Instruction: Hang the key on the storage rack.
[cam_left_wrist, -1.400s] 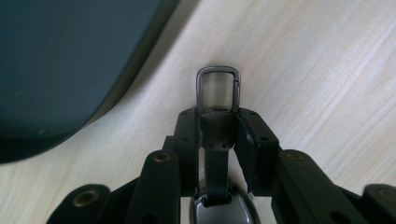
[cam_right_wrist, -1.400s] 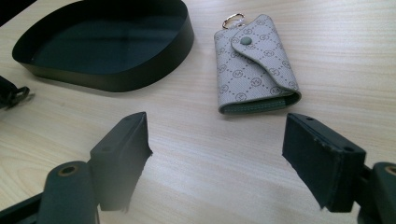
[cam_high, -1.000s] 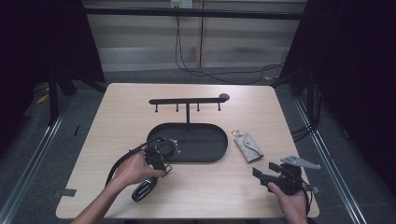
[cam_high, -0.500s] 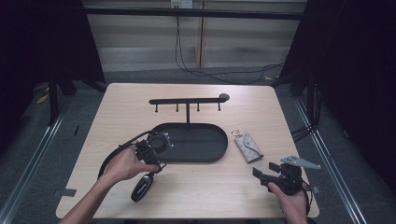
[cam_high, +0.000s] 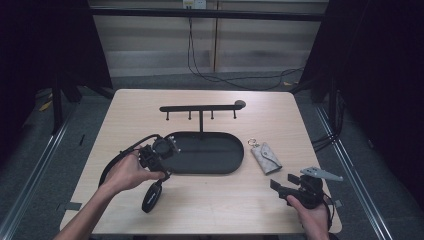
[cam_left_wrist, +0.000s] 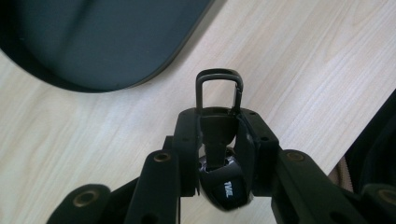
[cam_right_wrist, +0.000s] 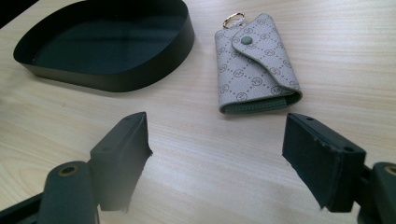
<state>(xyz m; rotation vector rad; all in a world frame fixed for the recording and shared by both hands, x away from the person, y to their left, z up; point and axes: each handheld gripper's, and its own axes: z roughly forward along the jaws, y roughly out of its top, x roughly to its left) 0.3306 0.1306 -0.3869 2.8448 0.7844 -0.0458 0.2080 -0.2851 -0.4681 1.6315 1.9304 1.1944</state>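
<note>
Left gripper (cam_left_wrist: 219, 140), at centre-left of the high view beside the black tray (cam_high: 220, 167), is clamped on a black key fob (cam_left_wrist: 223, 184), seemingly for hanging or traying, while the right gripper (cam_right_wrist: 217, 158) hovers jaws apart before the key pouch (cam_right_wrist: 254, 63).

I note table (cam_right_wrist: 196, 154) pale wood grain, smooth matt. Tray (cam_right_wrist: 140, 70) matt black metal. Key pouch (cam_right_wrist: 257, 65) woven patterned cloth, metal ring. Key fob (cam_left_wrist: 224, 186) glossy black plastic.

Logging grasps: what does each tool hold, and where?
Left tool grips the key fob by its neck, below the clip. Right tool holds nothing.
</note>
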